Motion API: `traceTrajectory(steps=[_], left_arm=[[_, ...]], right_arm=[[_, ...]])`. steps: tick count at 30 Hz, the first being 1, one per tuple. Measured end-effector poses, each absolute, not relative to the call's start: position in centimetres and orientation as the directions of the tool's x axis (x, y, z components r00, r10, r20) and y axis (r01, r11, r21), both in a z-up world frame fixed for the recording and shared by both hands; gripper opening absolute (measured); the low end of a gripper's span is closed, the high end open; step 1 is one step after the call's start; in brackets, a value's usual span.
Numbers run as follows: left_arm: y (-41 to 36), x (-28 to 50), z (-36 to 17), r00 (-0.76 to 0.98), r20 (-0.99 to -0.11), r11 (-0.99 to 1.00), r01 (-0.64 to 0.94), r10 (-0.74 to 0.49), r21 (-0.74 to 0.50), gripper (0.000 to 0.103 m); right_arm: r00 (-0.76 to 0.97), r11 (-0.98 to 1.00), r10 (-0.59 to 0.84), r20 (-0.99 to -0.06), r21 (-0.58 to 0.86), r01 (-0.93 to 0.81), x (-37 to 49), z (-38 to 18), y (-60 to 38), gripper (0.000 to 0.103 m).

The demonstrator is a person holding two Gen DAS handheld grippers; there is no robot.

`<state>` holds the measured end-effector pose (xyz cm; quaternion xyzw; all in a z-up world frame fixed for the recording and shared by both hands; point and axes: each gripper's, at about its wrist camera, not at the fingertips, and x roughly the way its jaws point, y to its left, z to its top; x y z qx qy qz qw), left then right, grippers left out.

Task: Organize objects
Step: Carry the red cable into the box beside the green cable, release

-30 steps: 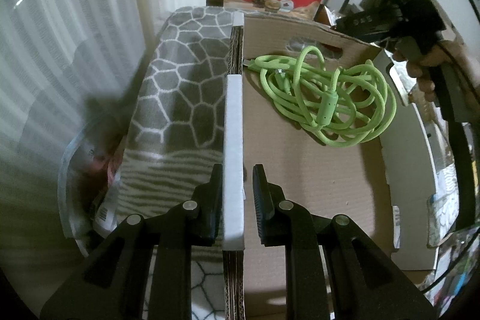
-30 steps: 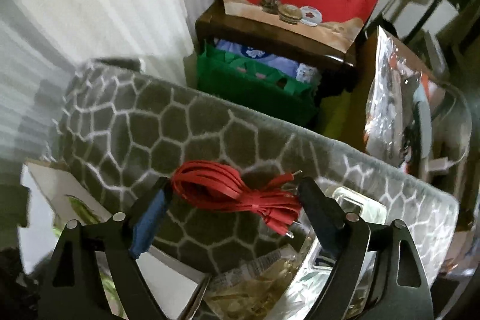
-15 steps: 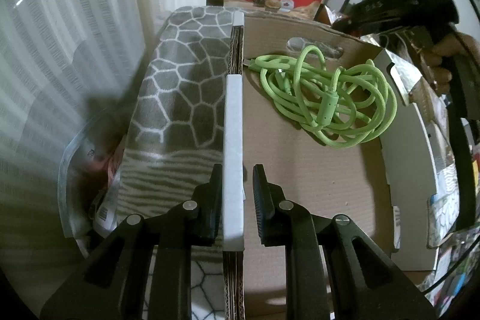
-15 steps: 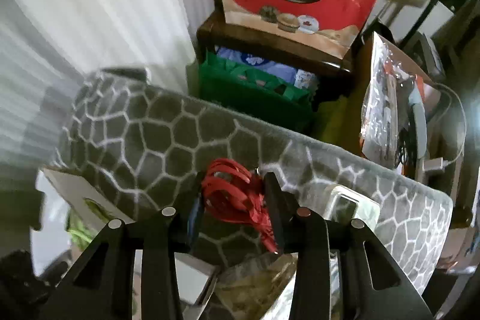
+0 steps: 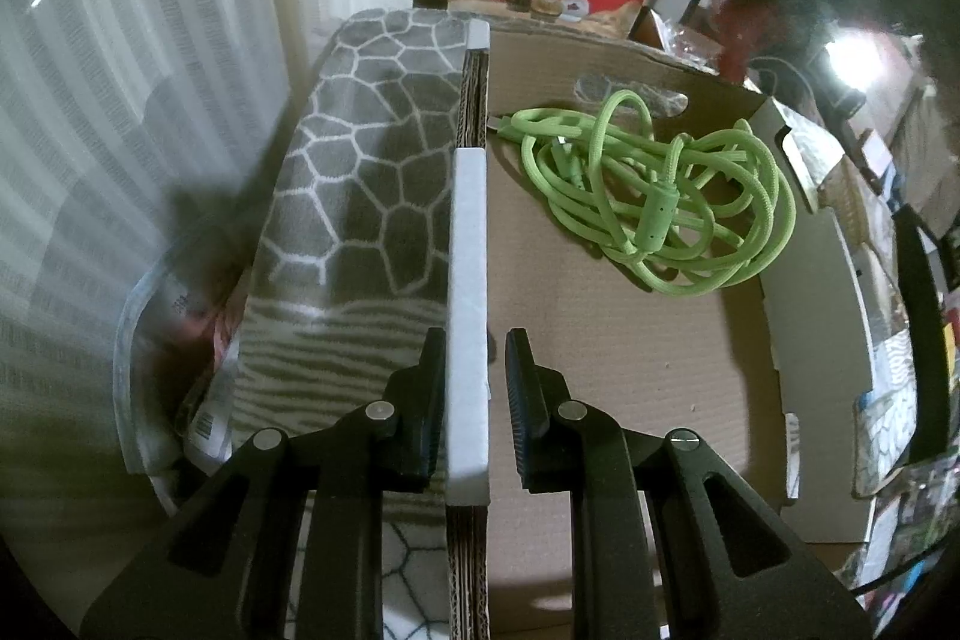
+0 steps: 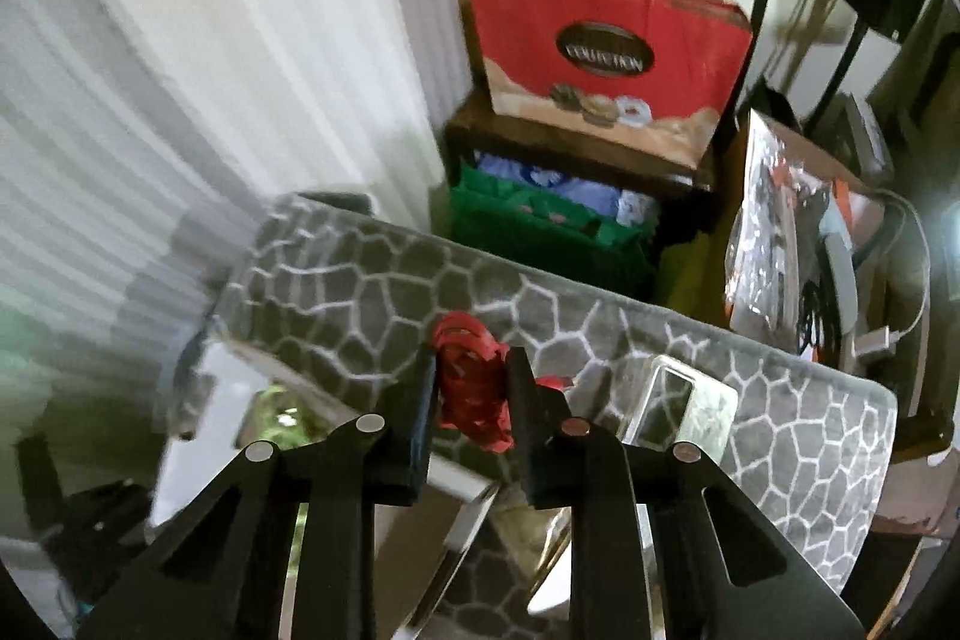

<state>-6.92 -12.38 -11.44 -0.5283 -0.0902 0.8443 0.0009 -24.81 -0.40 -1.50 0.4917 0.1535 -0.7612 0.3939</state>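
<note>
Fingers of the left gripper [image 5: 468,400] straddle the white-taped edge of the cardboard box [image 5: 600,340], pinching its corrugated wall. Inside lies a tangled, braided green cable [image 5: 654,196]. Right gripper [image 6: 471,400] fingers are clamped on a bundled red cable [image 6: 471,388], held above a gray honeycomb-patterned blanket [image 6: 372,292].

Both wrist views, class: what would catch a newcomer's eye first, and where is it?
Brightest is the lime-green cable, coiled loosely on the floor of the open cardboard box. Next is the red cable bundle, pinched in the right tool above the grey honeycomb-patterned blanket. The left tool straddles the box's white-edged wall.
</note>
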Motion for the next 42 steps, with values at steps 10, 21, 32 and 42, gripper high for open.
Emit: traceTrajectory(steps=[10,21,32,42], left_arm=[[-12.5,-7.0,-11.6,-0.437,-0.895,-0.984,0.100,0.091,-0.149,0.016],[-12.4,-7.0,-11.5,-0.437,-0.896,-0.985,0.099,0.086,-0.143,0.016],[-12.3,-7.0,-11.6,-0.435,-0.896,-0.984,0.099,0.089,-0.146,0.016],[-11.9,-6.6,-11.6,-0.441,-0.894,-0.986,0.101,0.076,-0.134,0.016]], right_arm=[[-0.123,-0.497,-0.551,-0.825,0.206,0.843,-16.7,2.9,1.0,0.022],[0.107,-0.401,-0.532,-0.840,0.362,0.842,-12.4,-0.7,1.3,0.022],[0.174,-0.402,-0.487,-0.856,0.397,0.825,-12.0,-3.5,0.7,0.022],[0.070,-0.573,-0.447,-0.892,0.345,0.743,-17.7,-6.1,2.0,0.023]])
